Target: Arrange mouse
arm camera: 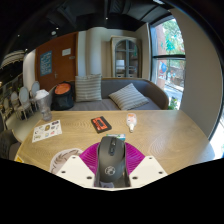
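The gripper [112, 172] sat lowest, its two white fingers [76, 169] spread apart with the black computer mouse [112, 160] standing between them; whether both pads pressed its sides could not be told. The mouse lay on a round magenta mouse mat [95, 152] on the wooden table [160, 135]. Just left of the fingers a patterned round item [62, 157] rested on the tabletop. Farther along the table lay a printed leaflet [46, 130], a small red and dark box [99, 124], and a pale pink object [131, 121]. Beyond the table stood a grey sofa [152, 93] with striped cushions [128, 96], then a tall window [170, 55].
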`<state>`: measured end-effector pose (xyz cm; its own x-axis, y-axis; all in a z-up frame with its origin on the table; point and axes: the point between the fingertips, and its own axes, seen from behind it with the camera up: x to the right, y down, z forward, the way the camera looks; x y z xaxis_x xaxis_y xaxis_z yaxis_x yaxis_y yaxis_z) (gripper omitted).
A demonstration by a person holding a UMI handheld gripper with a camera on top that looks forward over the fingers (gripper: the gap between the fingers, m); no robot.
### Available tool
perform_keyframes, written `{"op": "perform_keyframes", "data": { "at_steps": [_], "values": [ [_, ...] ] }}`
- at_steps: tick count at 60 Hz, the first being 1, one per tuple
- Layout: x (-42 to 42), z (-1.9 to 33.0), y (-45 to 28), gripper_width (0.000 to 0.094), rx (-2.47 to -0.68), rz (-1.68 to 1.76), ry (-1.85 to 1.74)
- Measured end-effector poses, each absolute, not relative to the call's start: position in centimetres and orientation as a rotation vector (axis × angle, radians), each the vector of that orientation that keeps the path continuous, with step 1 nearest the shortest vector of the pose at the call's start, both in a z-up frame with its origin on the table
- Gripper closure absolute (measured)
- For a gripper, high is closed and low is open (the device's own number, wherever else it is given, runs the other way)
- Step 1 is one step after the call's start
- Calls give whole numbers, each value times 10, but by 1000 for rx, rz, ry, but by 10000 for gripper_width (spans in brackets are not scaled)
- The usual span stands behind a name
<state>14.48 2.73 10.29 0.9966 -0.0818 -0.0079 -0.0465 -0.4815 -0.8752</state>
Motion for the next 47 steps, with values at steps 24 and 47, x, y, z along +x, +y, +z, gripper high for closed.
{"op": "perform_keyframes", "data": {
  "at_steps": [24,47],
  "values": [
    [24,-8,6,477,-2280,-128,-11],
    [34,44,-80,79,-2144,31,-111]
  ]
}}
